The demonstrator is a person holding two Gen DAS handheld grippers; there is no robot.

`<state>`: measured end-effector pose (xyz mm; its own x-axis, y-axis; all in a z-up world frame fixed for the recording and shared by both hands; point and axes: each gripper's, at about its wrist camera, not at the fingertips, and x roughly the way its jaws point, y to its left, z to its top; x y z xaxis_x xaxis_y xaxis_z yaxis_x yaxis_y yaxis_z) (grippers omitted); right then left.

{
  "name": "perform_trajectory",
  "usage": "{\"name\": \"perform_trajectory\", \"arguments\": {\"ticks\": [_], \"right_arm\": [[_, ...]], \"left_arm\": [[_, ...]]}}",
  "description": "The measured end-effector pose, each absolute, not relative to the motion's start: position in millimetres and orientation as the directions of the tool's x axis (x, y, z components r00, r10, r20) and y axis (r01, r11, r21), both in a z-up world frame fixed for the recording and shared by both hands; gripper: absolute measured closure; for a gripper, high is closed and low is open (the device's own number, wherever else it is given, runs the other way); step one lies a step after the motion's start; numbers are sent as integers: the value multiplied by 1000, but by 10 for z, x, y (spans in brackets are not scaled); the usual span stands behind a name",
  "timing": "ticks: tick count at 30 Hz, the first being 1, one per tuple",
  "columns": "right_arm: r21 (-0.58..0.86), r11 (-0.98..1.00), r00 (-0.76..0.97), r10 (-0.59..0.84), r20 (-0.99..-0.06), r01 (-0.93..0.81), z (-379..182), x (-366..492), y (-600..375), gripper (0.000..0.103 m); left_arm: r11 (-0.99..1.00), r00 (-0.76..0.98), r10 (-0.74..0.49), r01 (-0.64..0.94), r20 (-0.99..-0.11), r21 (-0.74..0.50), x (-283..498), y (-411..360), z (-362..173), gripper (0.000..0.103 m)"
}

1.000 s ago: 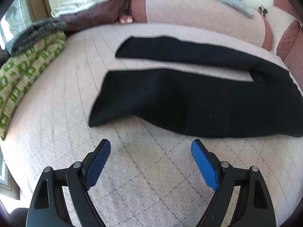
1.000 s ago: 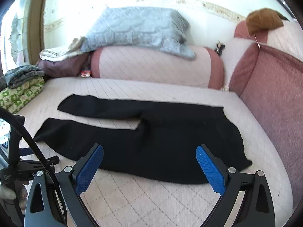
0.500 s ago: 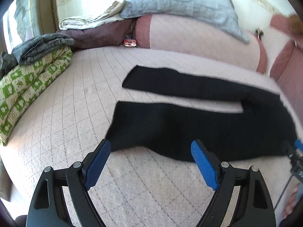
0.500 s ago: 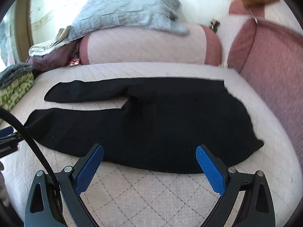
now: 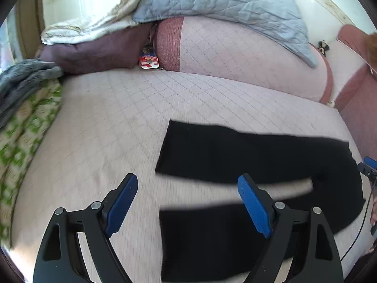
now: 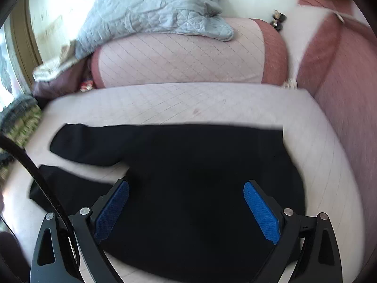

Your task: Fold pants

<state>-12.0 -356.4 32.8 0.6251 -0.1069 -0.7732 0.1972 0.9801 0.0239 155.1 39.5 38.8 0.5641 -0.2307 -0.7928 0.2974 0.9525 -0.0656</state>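
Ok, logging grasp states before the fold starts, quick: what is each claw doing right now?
Left claw: open, holding nothing, above the near leg of the pants.
Right claw: open, holding nothing, above the pants' seat.

Black pants (image 6: 200, 165) flat, legs apart

Bare quilted mattress (image 5: 113, 122) lies open left of the pants (image 5: 235, 155); a bolster (image 6: 179, 61) walls the far side, the red cushion (image 6: 348, 118) the right, and folded bedding (image 5: 26, 122), seemingly, the left edge
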Motion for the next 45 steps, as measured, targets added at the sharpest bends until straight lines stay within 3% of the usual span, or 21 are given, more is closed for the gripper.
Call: {"name": "perform_trajectory", "arguments": {"ticks": [10, 18, 25, 35, 45], "right_arm": [[-26, 986, 581, -119, -805, 165, 161, 869, -3906, 4], [-12, 991, 594, -91, -799, 136, -2, 676, -3670, 4], [6, 989, 643, -90, -761, 145, 250, 202, -3551, 4], [27, 986, 657, -91, -748, 167, 445, -397, -3394, 4], [-43, 996, 620, -83, -781, 79, 345, -11, -3540, 4]], "left_arm": [[965, 536, -196, 255, -821, -63, 2280, 217, 47, 16], [976, 543, -145, 217, -827, -29, 2265, 288, 4, 16], [975, 620, -108, 218, -777, 39, 1773, 304, 311, 16], [960, 636, -190, 279, -748, -6, 1169, 217, 580, 16], [978, 573, -129, 211, -809, -7, 1956, 438, 331, 16]]}}
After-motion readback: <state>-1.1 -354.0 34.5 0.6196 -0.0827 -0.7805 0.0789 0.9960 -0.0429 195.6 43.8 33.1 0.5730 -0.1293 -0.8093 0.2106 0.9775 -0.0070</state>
